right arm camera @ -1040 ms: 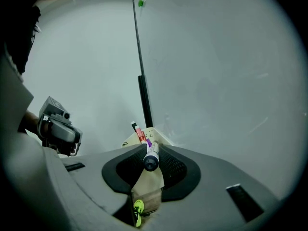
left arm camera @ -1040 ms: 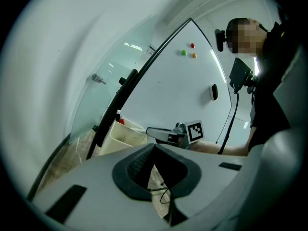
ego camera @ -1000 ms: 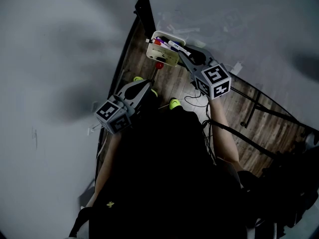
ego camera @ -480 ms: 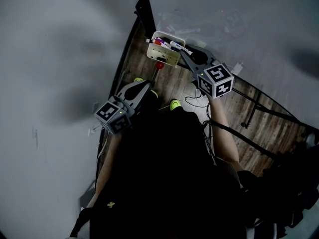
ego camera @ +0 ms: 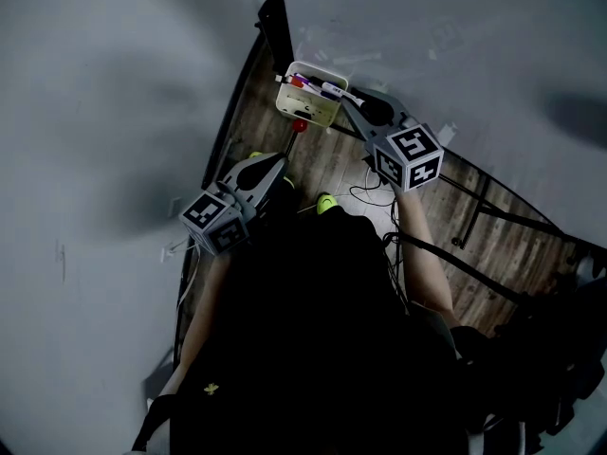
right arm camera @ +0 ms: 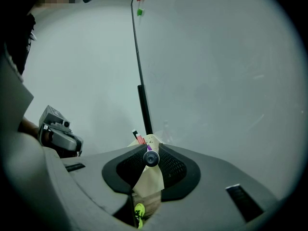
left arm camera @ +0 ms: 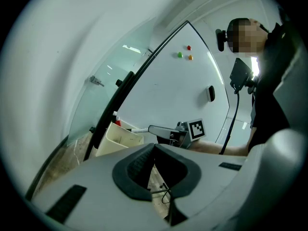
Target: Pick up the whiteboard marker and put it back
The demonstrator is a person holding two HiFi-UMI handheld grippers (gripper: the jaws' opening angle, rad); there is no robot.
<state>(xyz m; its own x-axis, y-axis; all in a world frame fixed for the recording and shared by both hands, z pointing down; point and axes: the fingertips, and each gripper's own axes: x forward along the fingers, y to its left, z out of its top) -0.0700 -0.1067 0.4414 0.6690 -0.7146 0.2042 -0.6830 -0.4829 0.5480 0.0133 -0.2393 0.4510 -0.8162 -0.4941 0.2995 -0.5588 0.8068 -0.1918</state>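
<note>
Over the cream pen holder [ego camera: 305,102], head view: the whiteboard marker [ego camera: 332,90] is held roughly level by the right gripper [ego camera: 353,107], its far end above the other pens in the holder, while the left gripper [ego camera: 275,167] is seen lower left, well apart from the holder. Left gripper view: the jaws are seen closed tip to tip with nothing between them, holder and marker lying beyond. Right gripper view: the marker's butt end [right arm camera: 151,159] is clamped between the partly parted pads, directly above the holder.
</note>
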